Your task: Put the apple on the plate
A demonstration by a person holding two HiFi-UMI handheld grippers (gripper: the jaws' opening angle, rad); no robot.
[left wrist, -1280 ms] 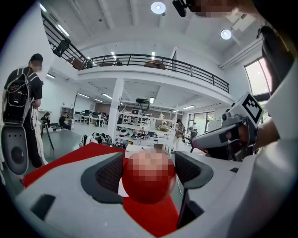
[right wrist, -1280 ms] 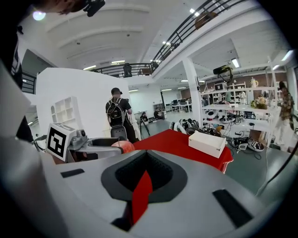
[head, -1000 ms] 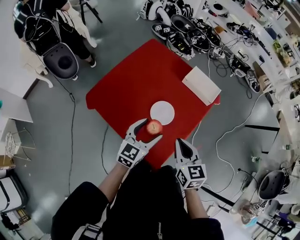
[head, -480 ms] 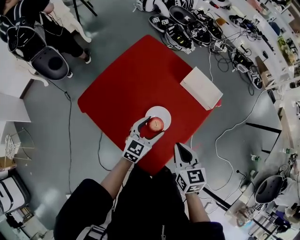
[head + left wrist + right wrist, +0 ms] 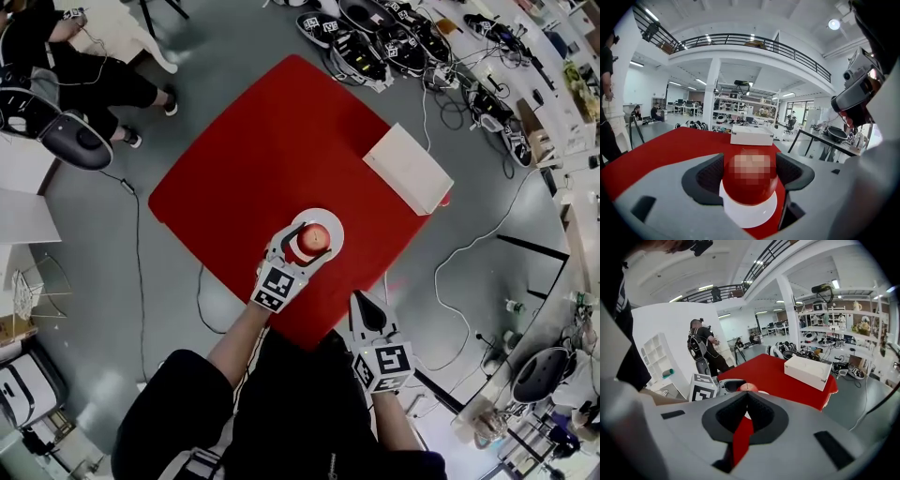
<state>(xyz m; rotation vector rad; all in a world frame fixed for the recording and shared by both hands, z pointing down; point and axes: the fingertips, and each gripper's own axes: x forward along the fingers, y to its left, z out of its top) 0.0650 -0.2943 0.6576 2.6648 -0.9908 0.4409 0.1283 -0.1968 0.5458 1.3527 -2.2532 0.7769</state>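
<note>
Red surface [image 5: 253,159] bore a white plate [image 5: 336,231] toward 6 o'clock; left tongs [image 5: 308,243] gripped the apple [image 5: 314,236] over it for release, right tongs [image 5: 364,302] closed, empty.

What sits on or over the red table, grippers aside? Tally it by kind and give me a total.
Apple: 1
Plate: 1
White box: 1
Total: 3
</note>
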